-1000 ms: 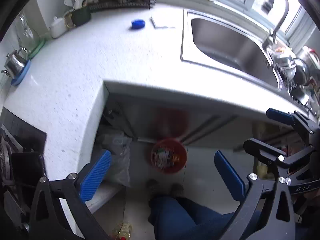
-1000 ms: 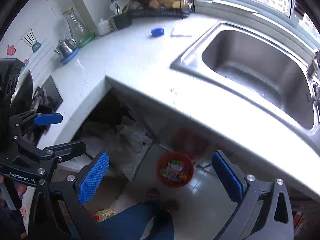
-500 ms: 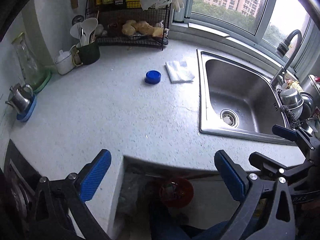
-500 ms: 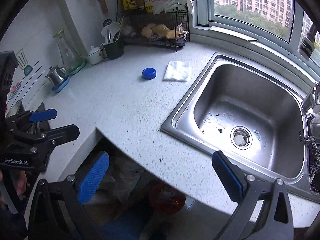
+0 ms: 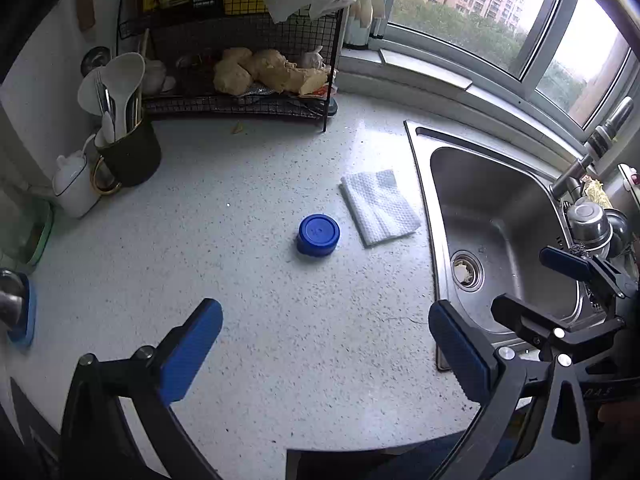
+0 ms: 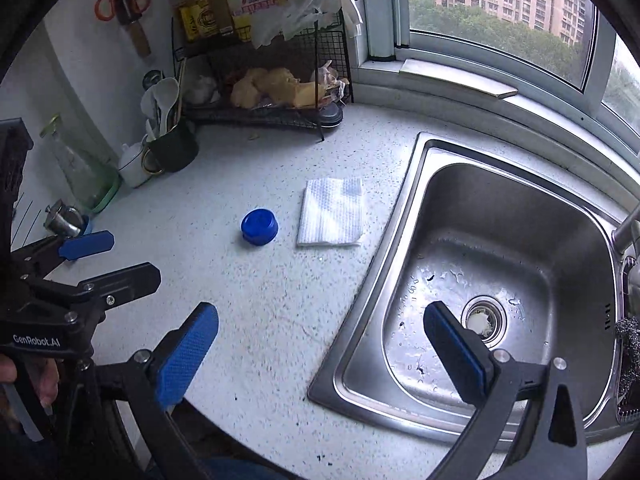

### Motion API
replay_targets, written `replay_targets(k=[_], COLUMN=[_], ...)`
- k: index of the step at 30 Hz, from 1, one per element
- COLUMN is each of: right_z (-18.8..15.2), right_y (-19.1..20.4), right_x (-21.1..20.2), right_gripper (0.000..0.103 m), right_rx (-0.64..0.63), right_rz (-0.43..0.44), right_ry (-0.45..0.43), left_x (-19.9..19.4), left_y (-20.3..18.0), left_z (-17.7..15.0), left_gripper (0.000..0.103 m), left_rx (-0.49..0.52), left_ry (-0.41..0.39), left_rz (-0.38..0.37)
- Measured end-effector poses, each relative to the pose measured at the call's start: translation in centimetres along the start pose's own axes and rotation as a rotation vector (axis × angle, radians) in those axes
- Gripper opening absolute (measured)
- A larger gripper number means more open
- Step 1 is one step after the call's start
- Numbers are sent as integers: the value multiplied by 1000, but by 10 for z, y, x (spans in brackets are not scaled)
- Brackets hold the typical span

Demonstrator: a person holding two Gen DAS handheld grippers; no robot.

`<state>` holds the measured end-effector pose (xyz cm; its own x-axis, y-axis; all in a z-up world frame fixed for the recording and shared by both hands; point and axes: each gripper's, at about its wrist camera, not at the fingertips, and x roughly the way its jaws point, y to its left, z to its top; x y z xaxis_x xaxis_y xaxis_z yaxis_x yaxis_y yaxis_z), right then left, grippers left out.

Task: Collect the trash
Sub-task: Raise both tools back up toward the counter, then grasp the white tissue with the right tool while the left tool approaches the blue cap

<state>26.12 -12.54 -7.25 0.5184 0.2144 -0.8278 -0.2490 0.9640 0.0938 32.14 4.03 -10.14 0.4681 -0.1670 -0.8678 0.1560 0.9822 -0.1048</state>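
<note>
A blue bottle cap lies on the white speckled counter, with a folded white paper towel just to its right, beside the sink. Both also show in the right wrist view, the cap and the towel. My left gripper is open and empty, held above the counter well short of the cap. My right gripper is open and empty, over the sink's left rim. The right gripper also shows in the left wrist view, and the left gripper in the right wrist view.
A steel sink with food scraps in its drain fills the right. A wire rack with ginger and bottles stands at the back. A dark utensil mug, a white pot and a small kettle line the left wall.
Both grippers have risen from below the counter edge, where a red trash bin was in view, to above the counter. The cap and towel are now closer. Both jaws stayed open.
</note>
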Motion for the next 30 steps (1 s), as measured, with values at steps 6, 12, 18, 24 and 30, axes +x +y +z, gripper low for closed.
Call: replay_targets(k=[6, 12, 18, 24, 30], right_z=[32, 49, 58, 60, 64], right_y=[2, -4, -12, -20, -18], right_x=[39, 78, 117, 145, 150], right_gripper=[97, 95, 94, 86, 78], right_rx=[38, 70, 81, 77, 46], right_rz=[-24, -33, -53, -57, -63], right_ry=[53, 129, 216, 295, 305], left_x=[41, 79, 109, 129, 139], left_y=[19, 32, 42, 50, 51], left_z=[31, 52, 61, 65, 62], left_gripper=[102, 102, 102, 102, 102], left_rx=[30, 53, 68, 68, 76], left_ry=[56, 115, 172, 205, 227], left_rz=[-27, -57, -73, -84, -90])
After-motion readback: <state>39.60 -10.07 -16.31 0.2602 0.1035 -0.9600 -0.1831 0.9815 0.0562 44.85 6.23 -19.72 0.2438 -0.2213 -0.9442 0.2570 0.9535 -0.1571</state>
